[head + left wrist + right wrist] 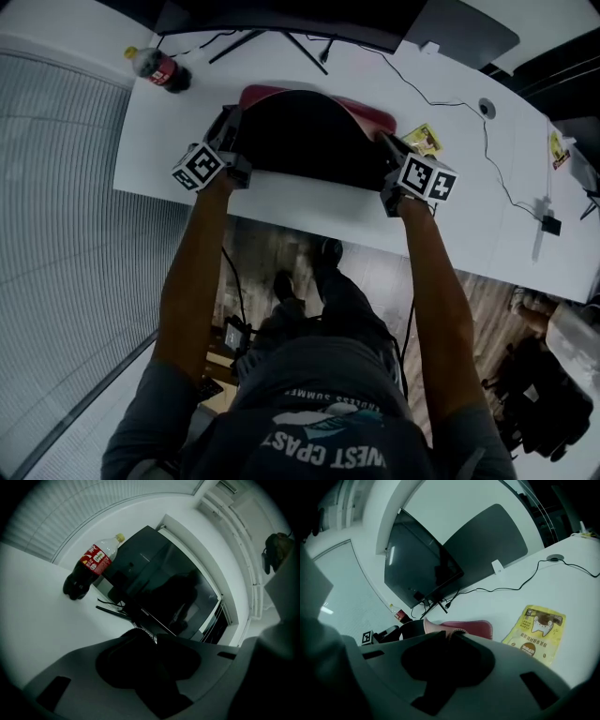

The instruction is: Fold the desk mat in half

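The desk mat point(300, 136) lies folded over on the white desk point(309, 202), black side up, and its red side point(367, 114) shows along the far edge. My left gripper point(229, 120) is at the mat's left end. The black stitched edge point(136, 631) sits at its tips point(152, 637), and the jaws stand slightly apart, open. My right gripper point(385, 142) is at the right end, shut on the mat's pinkish edge point(436, 627), which runs in between its tips point(446, 634).
A cola bottle point(161, 69) stands at the desk's far left corner point(89, 566). A dark monitor point(164, 588) on a stand rises behind the mat. A yellow packet point(536, 632) lies right of the mat point(424, 139). Cables point(450, 103) cross the right part of the desk.
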